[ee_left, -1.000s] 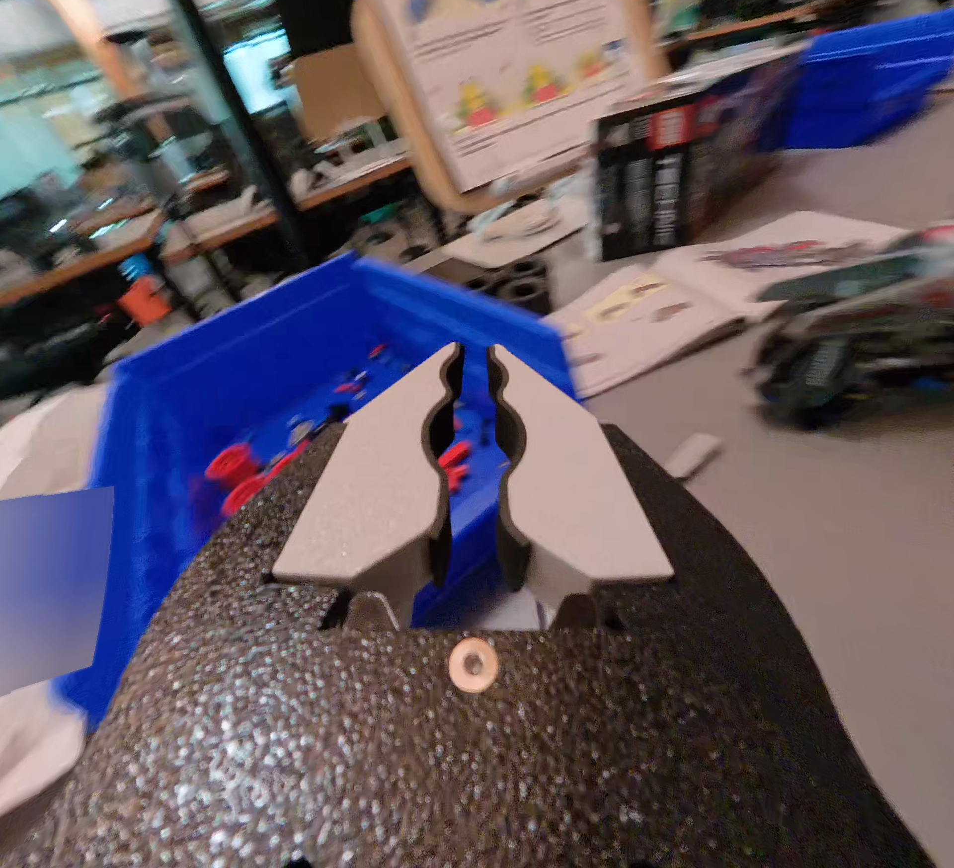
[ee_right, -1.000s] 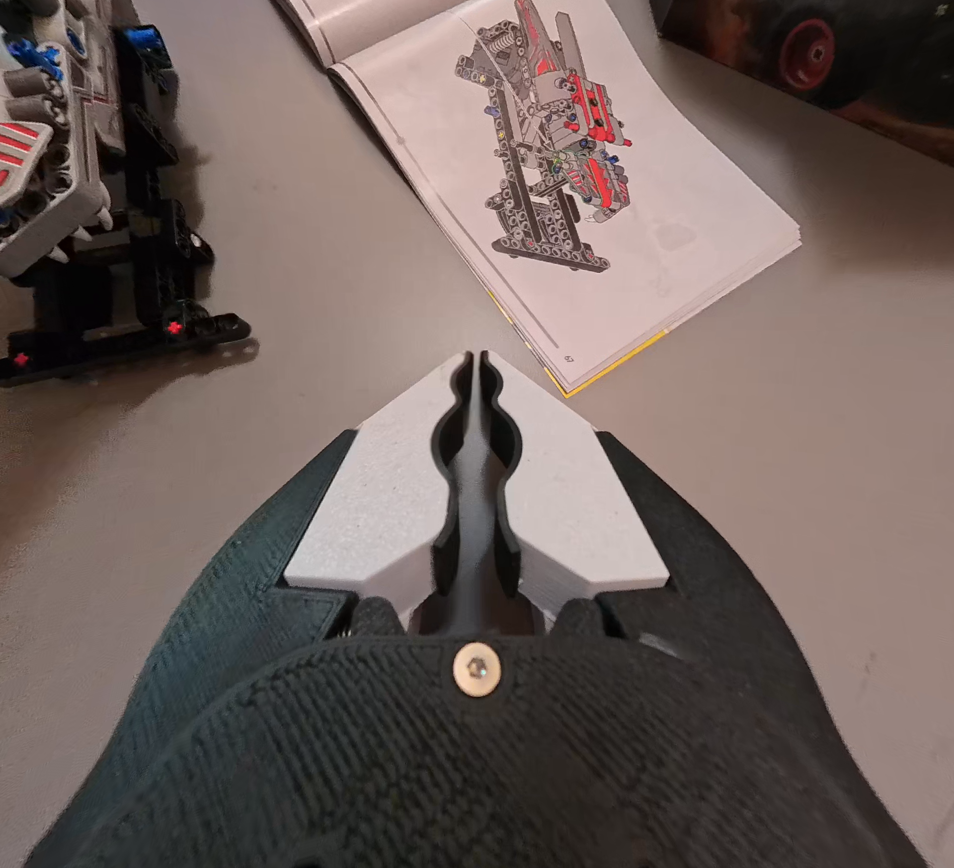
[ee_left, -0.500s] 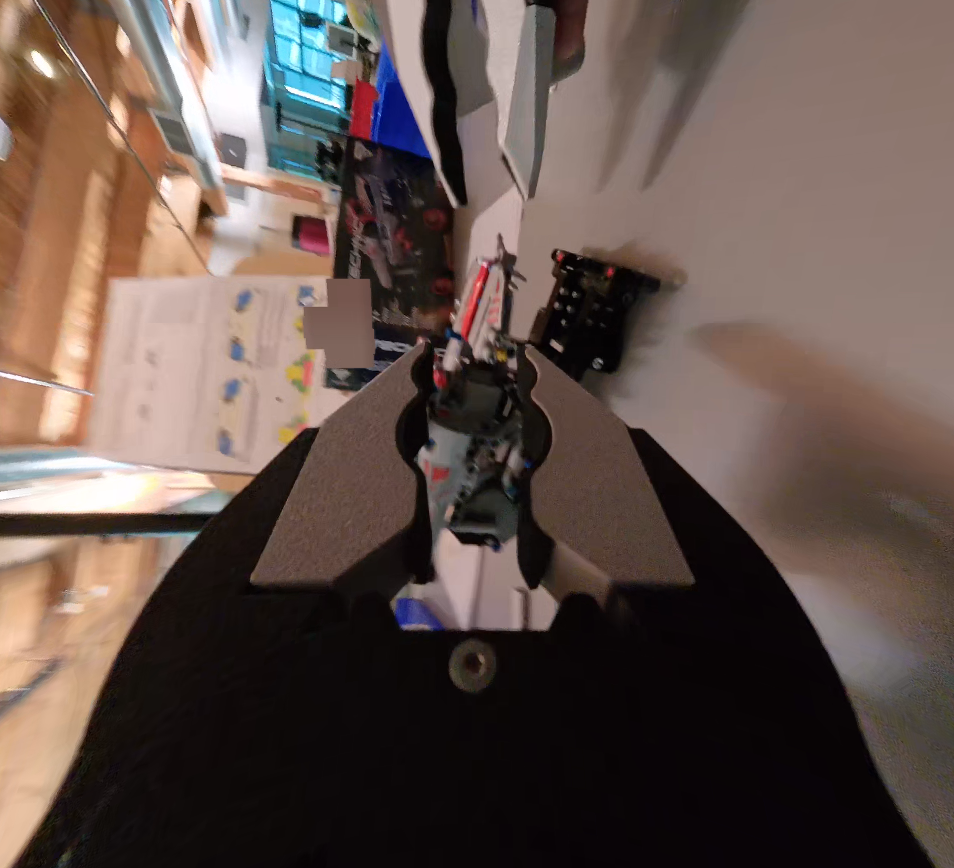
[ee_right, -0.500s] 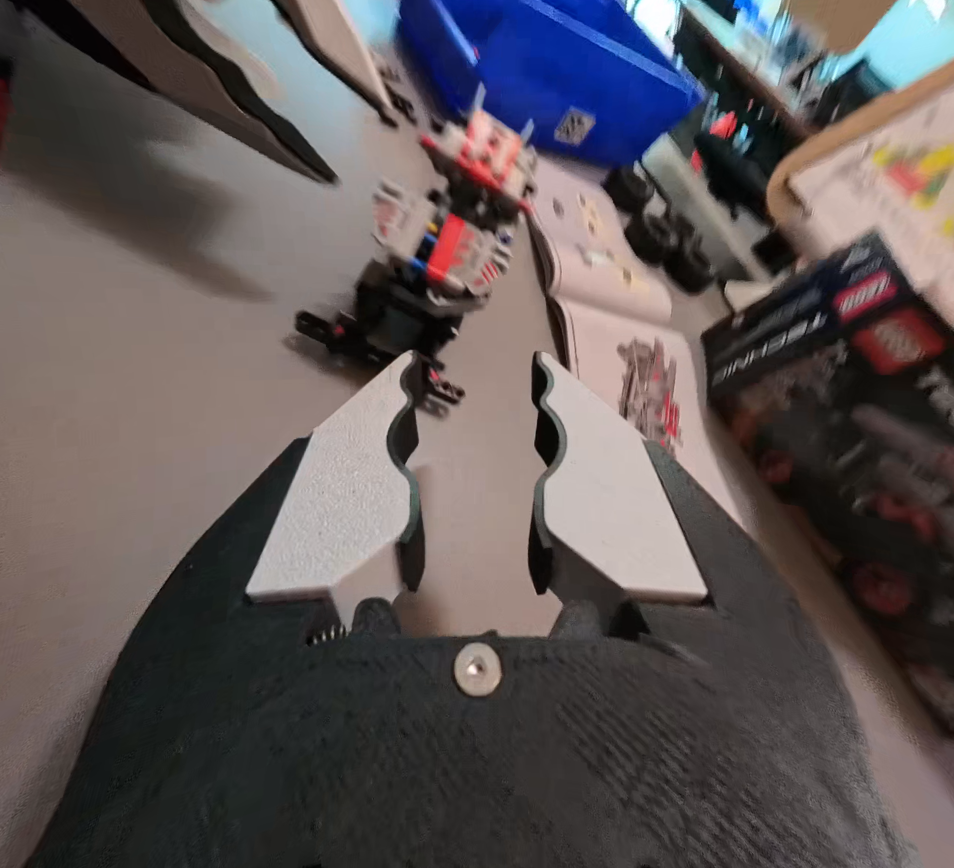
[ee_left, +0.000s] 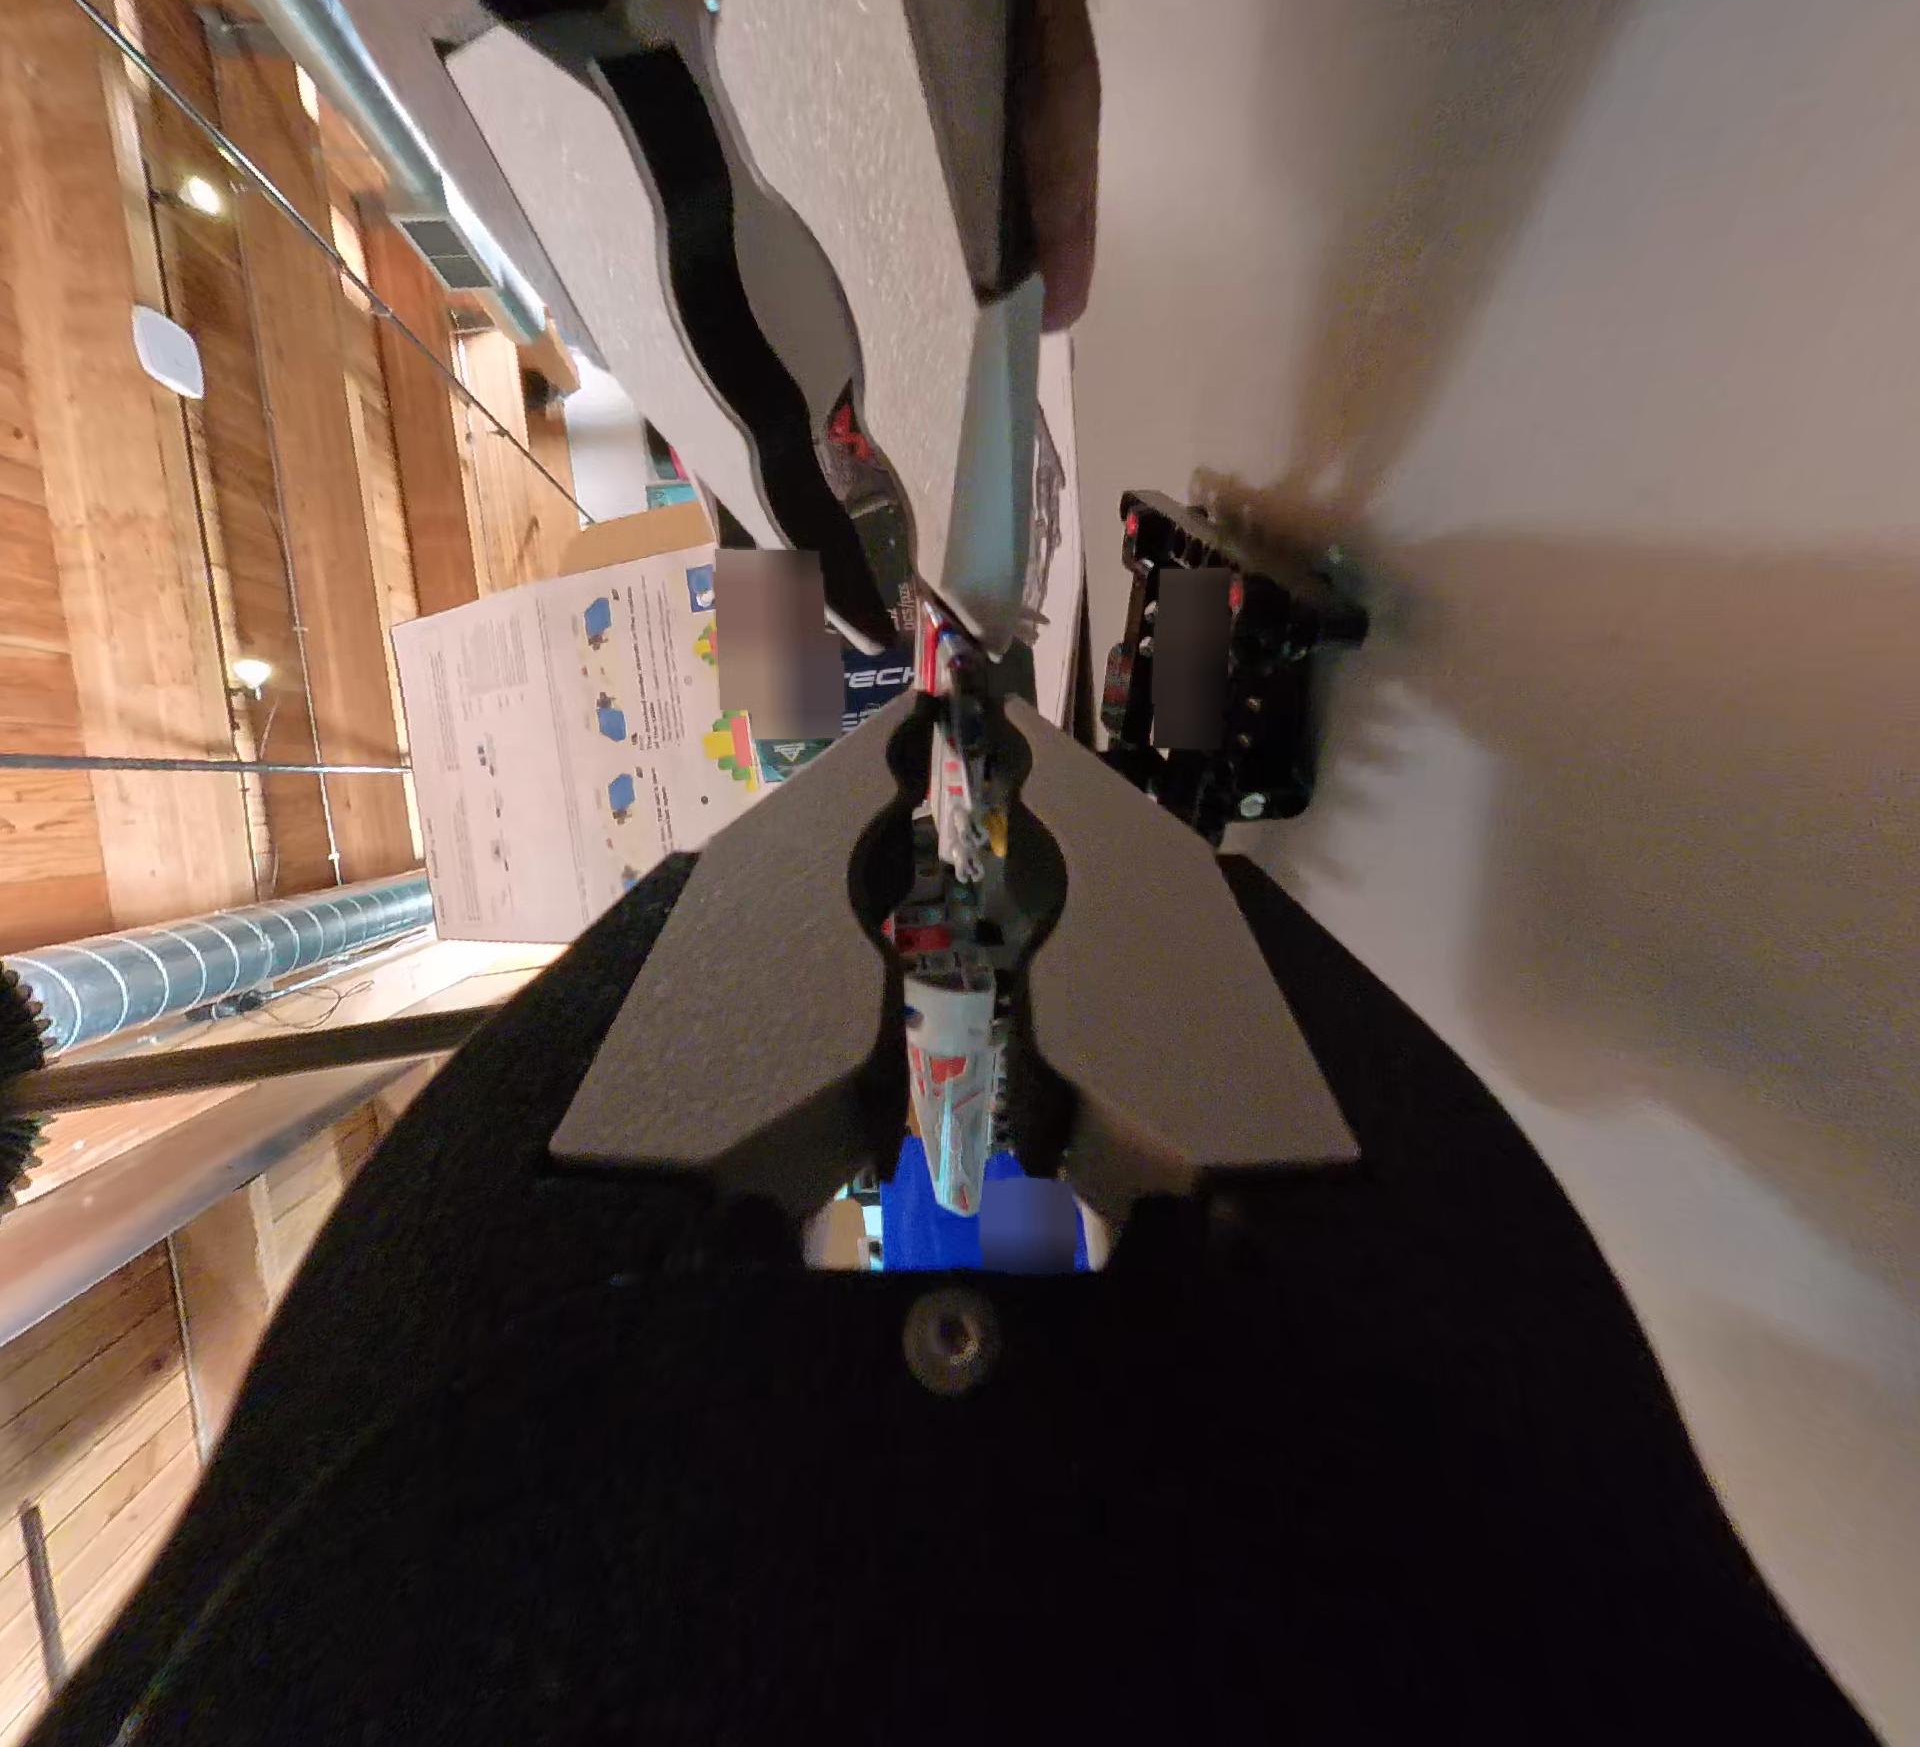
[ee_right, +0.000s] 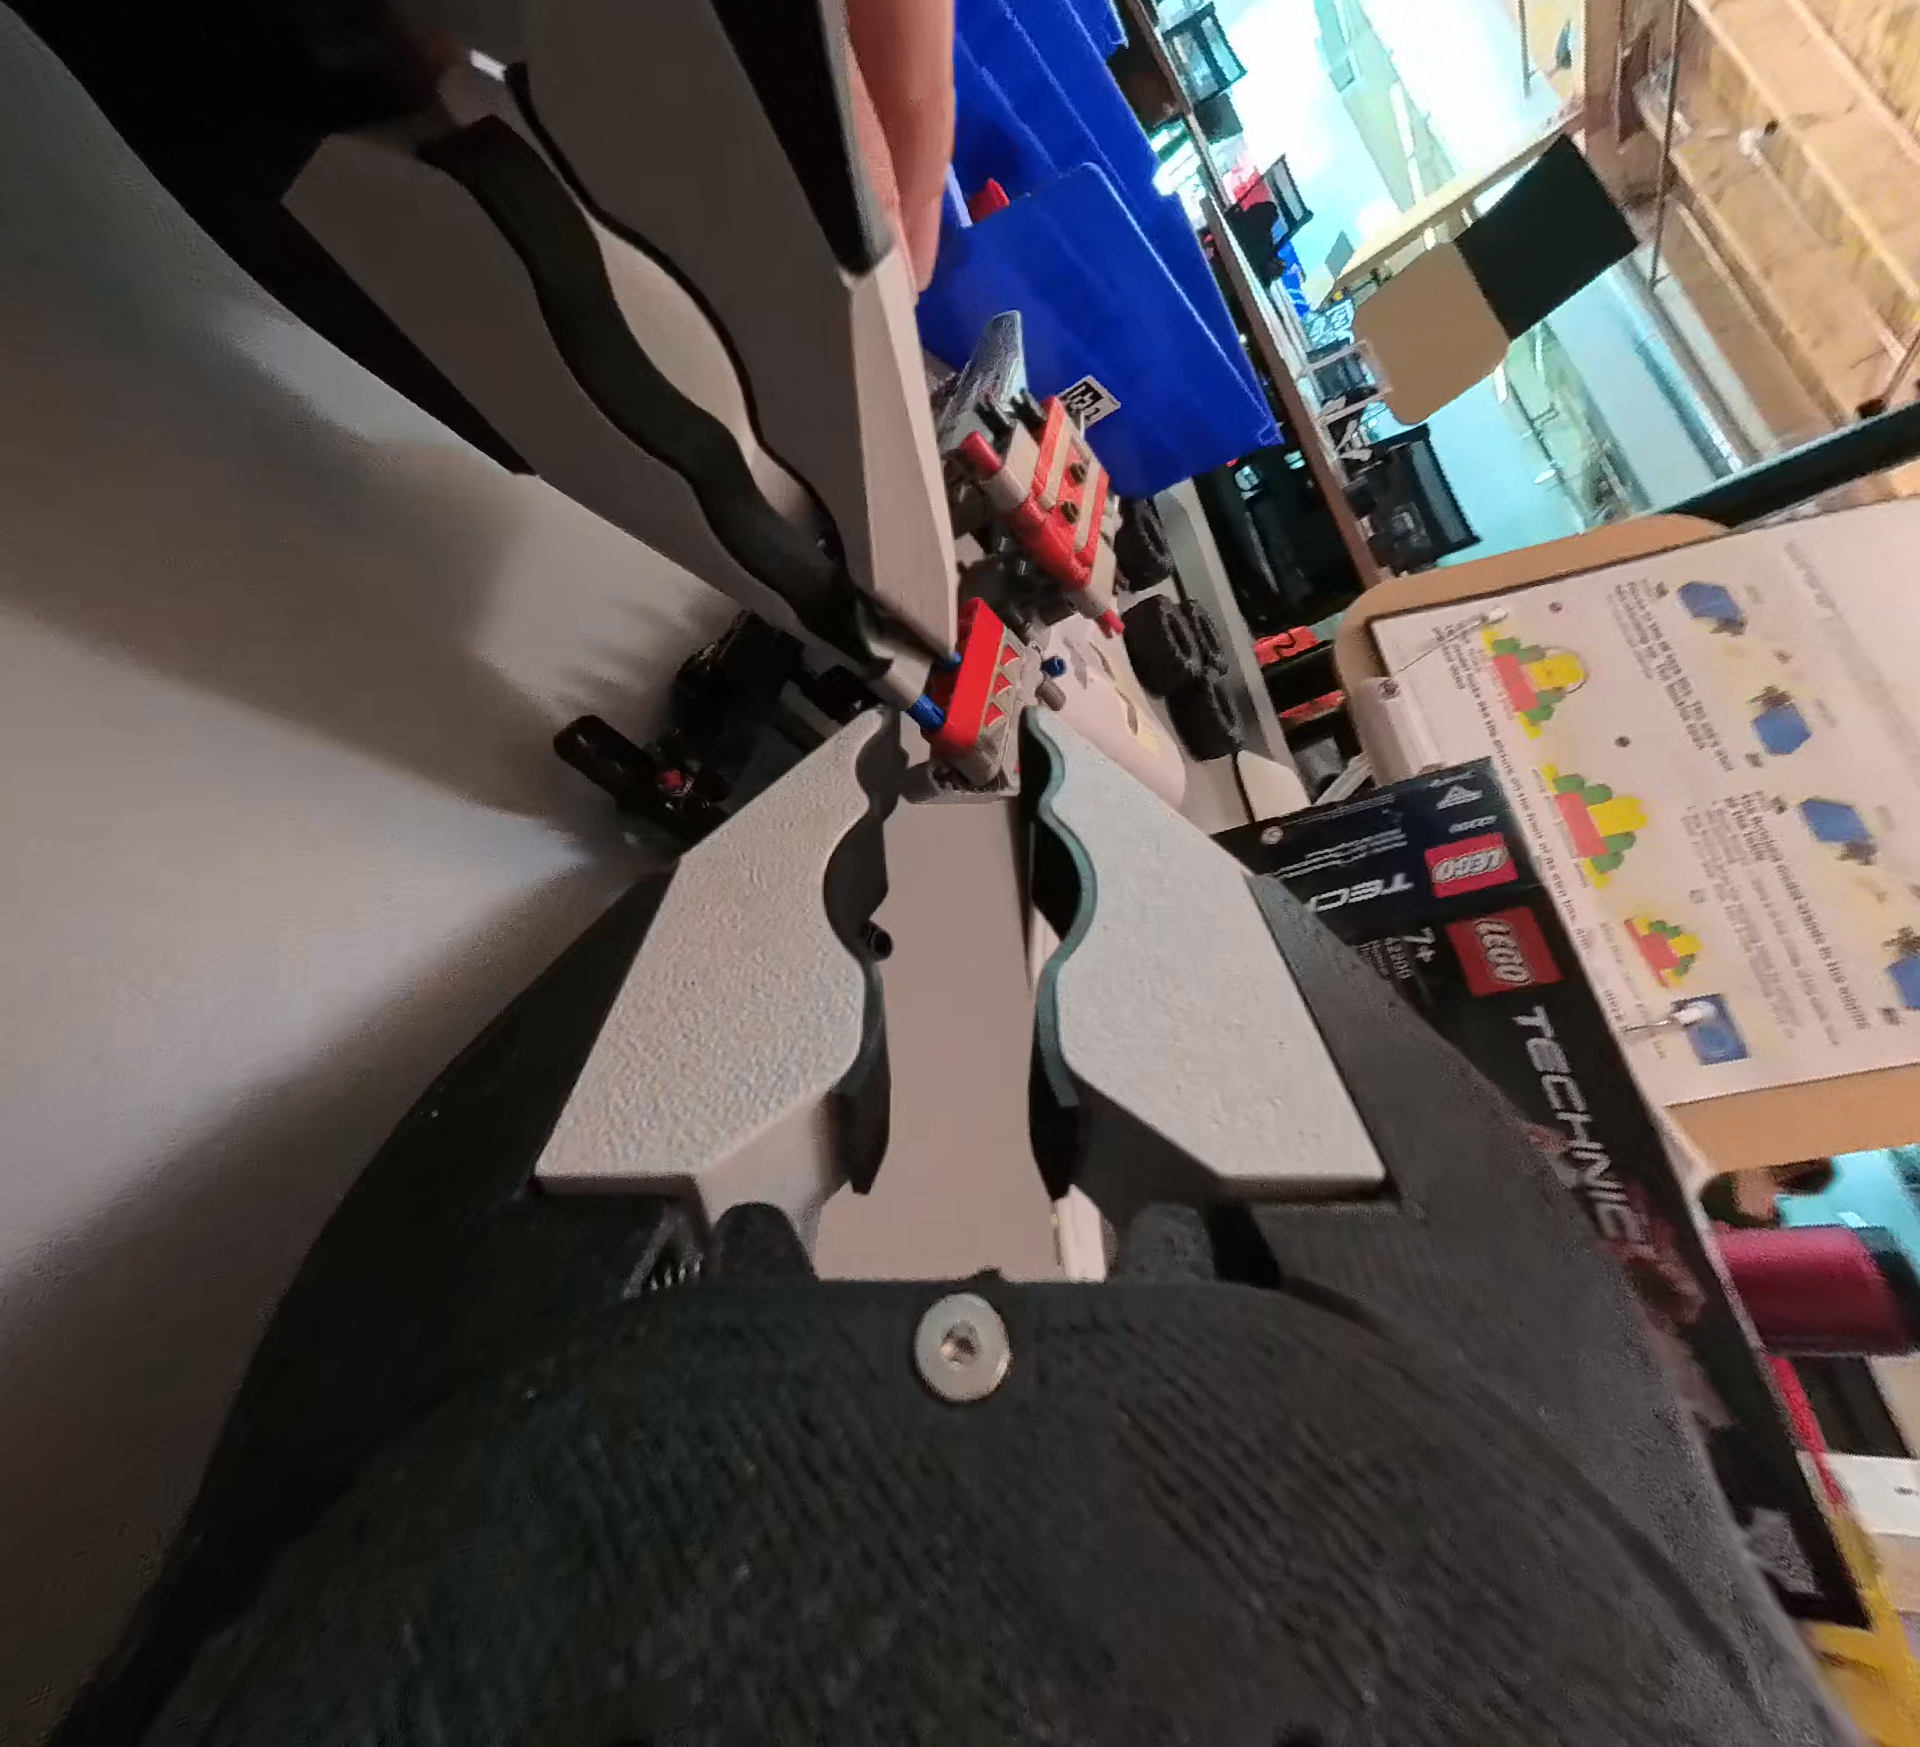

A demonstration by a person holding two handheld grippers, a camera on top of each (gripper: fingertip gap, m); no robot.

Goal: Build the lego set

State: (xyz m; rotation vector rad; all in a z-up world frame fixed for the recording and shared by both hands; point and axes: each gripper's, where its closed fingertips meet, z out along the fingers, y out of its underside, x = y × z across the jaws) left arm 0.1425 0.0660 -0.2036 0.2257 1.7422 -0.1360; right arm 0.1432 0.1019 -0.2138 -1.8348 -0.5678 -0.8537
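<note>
The lego model (ee_right: 1039, 492), grey with red panels, lies on the grey table (ee_right: 260, 762). It shows between my left fingers in the left wrist view (ee_left: 951, 1053). My left gripper (ee_left: 961, 710) has narrow jaws closed on the model's end. It comes in from the upper left in the right wrist view (ee_right: 899, 658). My right gripper (ee_right: 961, 731) is partly open, with its tips on either side of a red panel (ee_right: 977, 695) of the model. It also shows in the left wrist view (ee_left: 930, 637), tip to tip with the left gripper. A black lego frame (ee_left: 1216, 793) lies beside them.
Blue bins (ee_right: 1091, 326) stand behind the model. Black tyres (ee_right: 1174, 648), the dark set box (ee_right: 1475, 928) and a board with a printed sheet (ee_right: 1683, 762) are to the right. A hand (ee_right: 894, 35) holds the left gripper. The tips of both grippers are at nearly the same place.
Both grippers rolled on their sides and closed in on the model from opposite ends. The left jaws narrowed around it. The right gripper opened, then narrowed around the red panel.
</note>
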